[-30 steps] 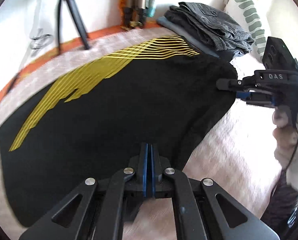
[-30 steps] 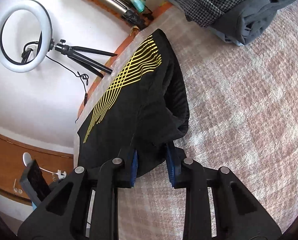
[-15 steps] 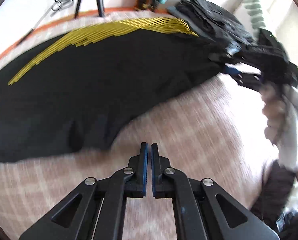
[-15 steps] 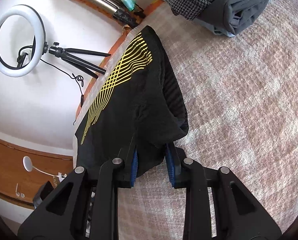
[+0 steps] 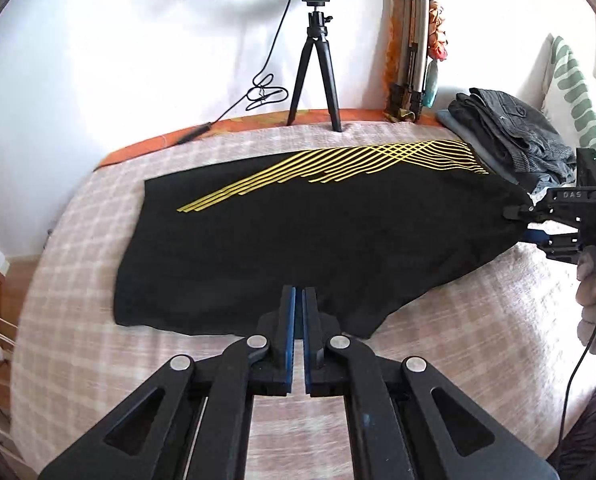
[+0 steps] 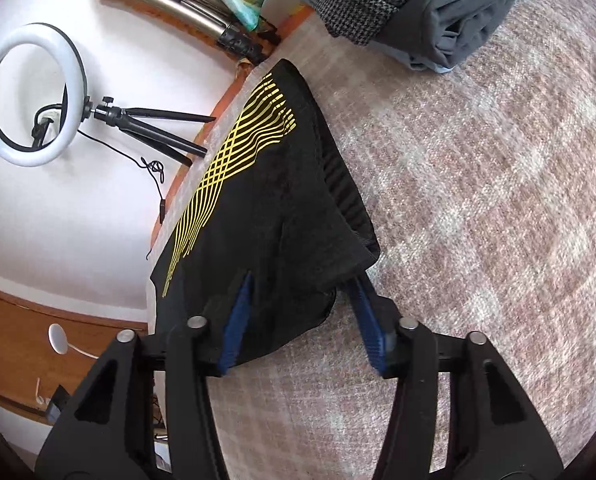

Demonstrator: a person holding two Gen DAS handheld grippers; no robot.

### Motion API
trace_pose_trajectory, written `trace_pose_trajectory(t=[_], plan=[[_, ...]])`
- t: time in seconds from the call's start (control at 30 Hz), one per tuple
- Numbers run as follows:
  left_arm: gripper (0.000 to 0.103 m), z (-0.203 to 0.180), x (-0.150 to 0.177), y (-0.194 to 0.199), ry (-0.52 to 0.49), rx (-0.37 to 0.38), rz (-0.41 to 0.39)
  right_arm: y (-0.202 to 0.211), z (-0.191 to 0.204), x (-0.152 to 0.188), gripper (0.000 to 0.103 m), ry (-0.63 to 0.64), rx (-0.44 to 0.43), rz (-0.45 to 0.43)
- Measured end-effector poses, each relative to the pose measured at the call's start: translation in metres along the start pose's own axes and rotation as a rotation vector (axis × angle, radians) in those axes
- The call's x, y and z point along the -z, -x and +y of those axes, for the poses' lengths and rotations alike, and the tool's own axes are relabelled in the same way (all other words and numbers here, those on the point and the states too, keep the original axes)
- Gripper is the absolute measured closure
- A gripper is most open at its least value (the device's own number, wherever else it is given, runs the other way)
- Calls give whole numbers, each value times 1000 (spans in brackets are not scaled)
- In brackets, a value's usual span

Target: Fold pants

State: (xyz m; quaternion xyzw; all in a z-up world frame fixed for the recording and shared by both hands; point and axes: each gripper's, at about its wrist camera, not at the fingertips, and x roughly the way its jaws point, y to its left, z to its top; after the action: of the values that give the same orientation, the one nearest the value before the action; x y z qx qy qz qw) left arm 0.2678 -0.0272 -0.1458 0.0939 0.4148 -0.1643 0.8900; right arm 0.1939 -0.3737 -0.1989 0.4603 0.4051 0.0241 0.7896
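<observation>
Left claw (image 5: 299,300) hovers nearly closed (empty); right claw (image 6: 304,280), gaping, straddles pants (image 6: 266,216).

The right gripper (image 6: 304,280) stands with its blue pads spread, the waistband corner of the black pants (image 6: 274,216) lying loosely between them. The pants stretch away across the checked bed cover (image 6: 478,200). Beyond the pants sit folded grey clothes (image 6: 418,4); beside them, a ring light (image 6: 30,96).

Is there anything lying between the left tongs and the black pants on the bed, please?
Nothing visible does: the left tongs hover at the near edge of the black pants, with only bare blanket around them.
</observation>
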Motion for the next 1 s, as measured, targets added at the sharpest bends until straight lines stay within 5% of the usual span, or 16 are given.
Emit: trace_pose_trajectory(t=[0.27, 0.33, 0.4, 0.53, 0.67, 0.83, 1.0], plan=[[103, -25, -36, -43, -59, 166, 97, -7, 11, -1, 37, -27, 28, -77], [103, -41, -43, -60, -90, 192, 117, -8, 9, -4, 43, -65, 30, -100], [103, -53, -47, -74, -89, 216, 141, -13, 7, -7, 78, -84, 41, -90], [103, -75, -41, -98, -167, 212, 200, -13, 13, -8, 81, -57, 66, -96], [103, -81, -34, -92, -224, 201, 156, -9, 25, -11, 82, -14, 74, -106], [103, -64, -32, -75, -147, 216, 115, -10, 40, -13, 82, 53, 135, -100], [103, -47, -21, -84, -93, 290, 169, -12, 87, -9, 83, 197, 172, -118]])
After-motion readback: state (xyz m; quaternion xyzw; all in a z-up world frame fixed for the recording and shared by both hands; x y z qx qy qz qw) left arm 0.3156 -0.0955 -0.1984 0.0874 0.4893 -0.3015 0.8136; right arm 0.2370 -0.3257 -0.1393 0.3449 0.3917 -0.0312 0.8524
